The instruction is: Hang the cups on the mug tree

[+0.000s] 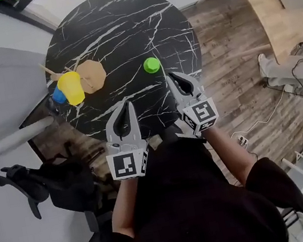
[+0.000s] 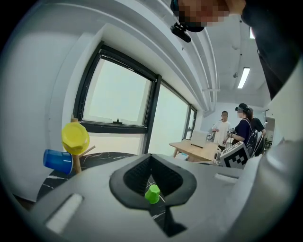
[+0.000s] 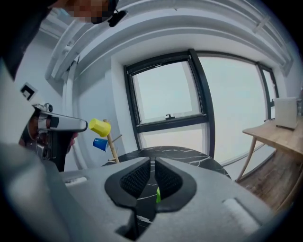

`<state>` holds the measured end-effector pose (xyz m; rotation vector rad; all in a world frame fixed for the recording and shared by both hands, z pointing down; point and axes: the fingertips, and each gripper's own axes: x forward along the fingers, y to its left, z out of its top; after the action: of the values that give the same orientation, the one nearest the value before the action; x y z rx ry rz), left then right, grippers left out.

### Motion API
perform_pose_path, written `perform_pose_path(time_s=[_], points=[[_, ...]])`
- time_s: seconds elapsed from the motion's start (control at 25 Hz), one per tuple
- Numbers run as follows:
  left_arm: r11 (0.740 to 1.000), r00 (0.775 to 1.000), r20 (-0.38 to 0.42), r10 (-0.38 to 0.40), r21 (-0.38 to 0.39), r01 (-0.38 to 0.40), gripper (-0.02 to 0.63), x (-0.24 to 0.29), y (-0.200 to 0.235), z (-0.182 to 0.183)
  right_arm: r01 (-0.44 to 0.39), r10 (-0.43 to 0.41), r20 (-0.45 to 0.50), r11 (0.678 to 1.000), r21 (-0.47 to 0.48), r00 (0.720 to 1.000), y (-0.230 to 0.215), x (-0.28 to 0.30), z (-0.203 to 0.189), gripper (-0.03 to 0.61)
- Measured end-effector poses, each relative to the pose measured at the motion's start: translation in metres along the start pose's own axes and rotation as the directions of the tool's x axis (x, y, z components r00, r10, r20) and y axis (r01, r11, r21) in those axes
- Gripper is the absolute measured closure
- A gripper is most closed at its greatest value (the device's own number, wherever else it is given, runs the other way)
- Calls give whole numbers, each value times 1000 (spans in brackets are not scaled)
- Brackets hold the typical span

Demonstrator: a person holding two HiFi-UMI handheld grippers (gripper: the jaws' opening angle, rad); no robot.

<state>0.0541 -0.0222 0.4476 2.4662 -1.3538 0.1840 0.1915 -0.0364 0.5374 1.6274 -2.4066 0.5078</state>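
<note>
Head view: a round black marble table (image 1: pixel 119 36) seen from above. At its left edge stands a wooden mug tree (image 1: pixel 90 76) with a yellow cup (image 1: pixel 70 88) and a blue cup (image 1: pixel 58 97) hanging on it. A green cup (image 1: pixel 151 65) stands alone on the tabletop, well to the right of the tree. The person holds both tongs over the table's near edge: the left gripper (image 1: pixel 129 105) points at bare marble, and the right gripper (image 1: pixel 173 76) has its tip near the green cup, just short of it. Left gripper view: the jaws are pressed together with nothing between them; the green cup shows on the table beyond them, and the tree with its two cups is at far left. People stand by a desk (image 2: pixel 194 150) in the background. Right gripper view: the jaws stand a narrow slit apart and grip nothing; a sliver of the green cup shows past the right jaw.
</note>
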Motion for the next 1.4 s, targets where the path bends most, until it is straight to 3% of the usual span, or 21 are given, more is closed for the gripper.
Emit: perform_pose_path(time_s=[0.24, 0.44, 0.72, 1.2, 1.4], points=[[1000, 999, -45, -3, -4, 3, 618, 30, -5, -28, -12, 13, -67, 1000, 25, 998, -12, 23, -40, 500], [1000, 998, -64, 16, -22, -17, 618, 52, -1, -41, -28, 26, -132, 1000, -9, 991, -22, 47, -75, 467], [998, 997, -76, 21, -49, -25, 620, 68, 9, -58, -31, 21, -226, 999, -42, 974, -29, 82, -122, 353], [996, 994, -104, 25, -84, -33, 618, 68, 26, -74, -9, -12, -256, 997, -81, 967, -34, 119, -139, 322], [996, 994, -108, 31, -84, -41, 618, 58, 31, -75, 2, -28, -256, 995, -102, 966, -32, 120, -140, 356]])
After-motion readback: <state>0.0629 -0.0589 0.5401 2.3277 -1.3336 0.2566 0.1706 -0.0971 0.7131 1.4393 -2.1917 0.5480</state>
